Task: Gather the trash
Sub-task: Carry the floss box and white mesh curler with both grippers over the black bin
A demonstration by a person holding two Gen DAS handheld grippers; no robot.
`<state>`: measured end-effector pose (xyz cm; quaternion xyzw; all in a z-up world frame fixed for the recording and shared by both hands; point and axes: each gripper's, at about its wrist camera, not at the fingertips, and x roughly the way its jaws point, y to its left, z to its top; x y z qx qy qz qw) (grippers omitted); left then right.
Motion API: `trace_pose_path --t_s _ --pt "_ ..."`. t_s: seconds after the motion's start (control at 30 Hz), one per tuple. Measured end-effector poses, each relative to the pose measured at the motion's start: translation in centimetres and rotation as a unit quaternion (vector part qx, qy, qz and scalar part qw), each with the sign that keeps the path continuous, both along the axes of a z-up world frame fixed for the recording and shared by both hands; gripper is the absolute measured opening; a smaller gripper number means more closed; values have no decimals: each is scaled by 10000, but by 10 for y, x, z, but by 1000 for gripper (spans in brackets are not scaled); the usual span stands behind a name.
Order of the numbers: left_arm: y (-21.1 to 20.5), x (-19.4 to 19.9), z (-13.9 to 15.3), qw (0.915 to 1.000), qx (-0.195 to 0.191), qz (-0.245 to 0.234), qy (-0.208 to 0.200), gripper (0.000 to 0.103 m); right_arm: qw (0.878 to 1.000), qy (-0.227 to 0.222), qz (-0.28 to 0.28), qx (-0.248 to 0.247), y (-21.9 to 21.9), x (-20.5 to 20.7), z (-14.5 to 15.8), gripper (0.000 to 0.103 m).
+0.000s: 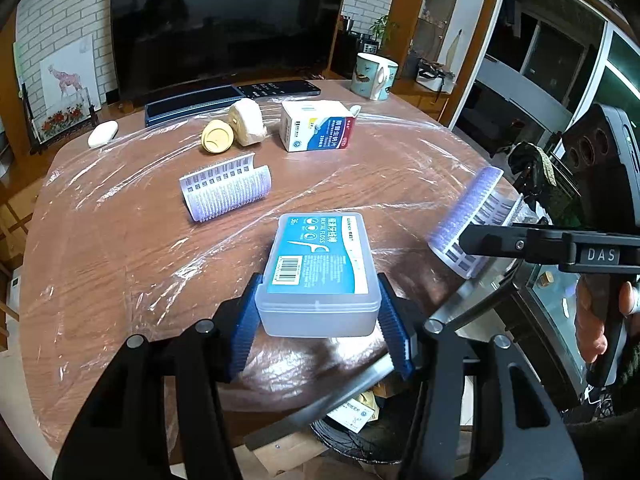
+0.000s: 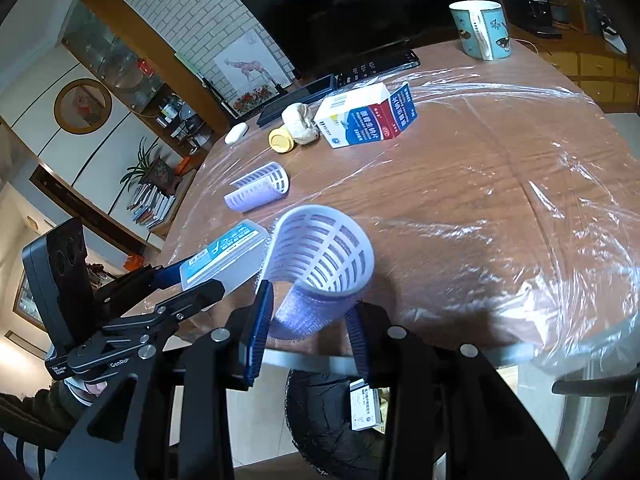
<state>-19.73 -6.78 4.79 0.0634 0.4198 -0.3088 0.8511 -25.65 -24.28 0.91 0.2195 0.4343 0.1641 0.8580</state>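
L gripper (image 1: 318,316) clamps floss box (image 1: 318,272), clear w/ blue label, frame centre. R gripper (image 2: 308,330) clamps lilac slotted roller (image 2: 320,268), centre. Both over table (image 2: 480,208) edge; bin (image 2: 320,420) below.

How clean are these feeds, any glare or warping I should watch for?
Left wrist view: sharp, with glare streaks on the plastic film and the table rim bowed by fisheye. Right wrist view: brighter film glare at right, the dark bin below the edge in shadow.

A home living room, apparently. A large television (image 1: 228,24) stands against a white brick wall (image 1: 56,20). Display cabinets (image 2: 120,64) and a mug (image 1: 374,76) on the film-covered table (image 1: 120,240) suggest domestic use.
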Motion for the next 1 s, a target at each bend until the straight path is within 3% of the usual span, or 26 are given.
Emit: trace_pose_path --t_s 0.47,1.0 --pt "4 -42 15 9994 58 307 -139 56 9986 -134 514 -35 2 -30 7 36" --pt "-13 -108 14 9983 129 567 -103 56 9959 40 895 -107 -18 -85 -8 36"
